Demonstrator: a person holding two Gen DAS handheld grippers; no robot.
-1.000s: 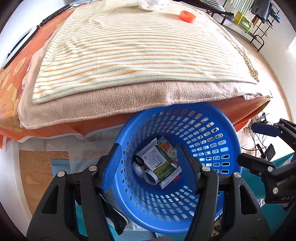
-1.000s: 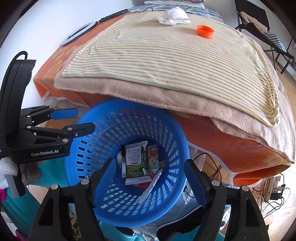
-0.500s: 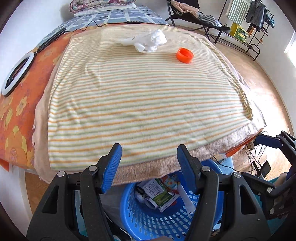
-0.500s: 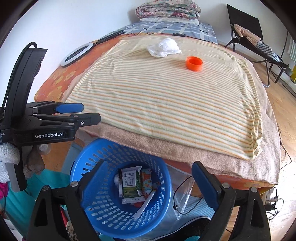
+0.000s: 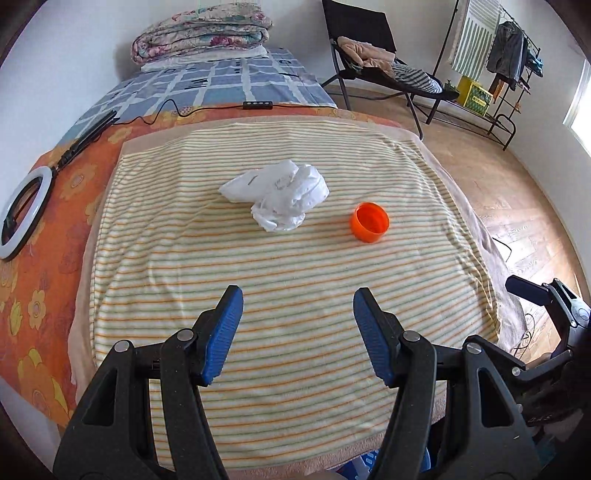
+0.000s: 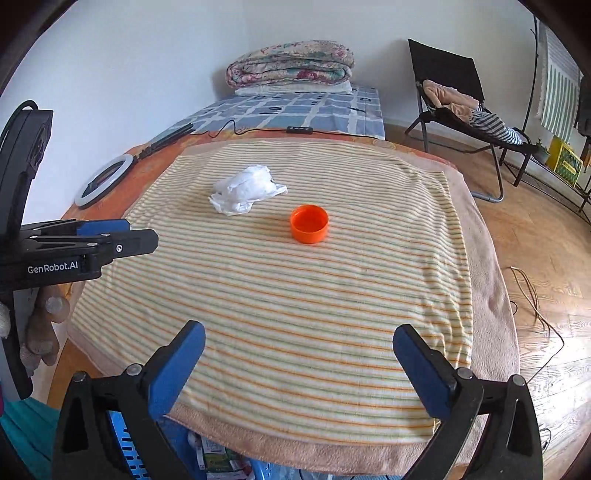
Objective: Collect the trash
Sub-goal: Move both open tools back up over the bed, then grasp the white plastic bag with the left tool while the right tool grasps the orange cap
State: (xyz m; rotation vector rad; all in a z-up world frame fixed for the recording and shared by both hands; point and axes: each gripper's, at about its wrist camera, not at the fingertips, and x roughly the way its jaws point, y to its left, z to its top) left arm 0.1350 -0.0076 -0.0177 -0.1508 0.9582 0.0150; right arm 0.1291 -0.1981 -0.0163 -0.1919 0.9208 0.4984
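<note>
A crumpled white plastic bag point(image 5: 280, 197) point(image 6: 245, 188) and an orange cap point(image 5: 369, 222) point(image 6: 309, 223) lie on the striped towel point(image 5: 288, 295) point(image 6: 295, 295) on the table. My left gripper point(image 5: 298, 306) is open and empty, above the towel's near part, short of both items. My right gripper point(image 6: 299, 343) is open and empty, wide apart, above the towel's near edge. The blue trash basket point(image 6: 125, 446) shows below the table edge with wrappers inside; a sliver of it shows in the left wrist view point(image 5: 365, 466).
A ring light point(image 5: 22, 210) point(image 6: 105, 181) and its cable lie on the orange cloth at the left. A bed with folded quilts point(image 5: 201, 31) is behind. A black chair point(image 6: 461, 107) and a clothes rack point(image 5: 495, 74) stand at the right on the wooden floor.
Both grippers rose from over the blue basket to above the table top and tilted up. The bag and cap now sit ahead of them. Both stayed open and empty.
</note>
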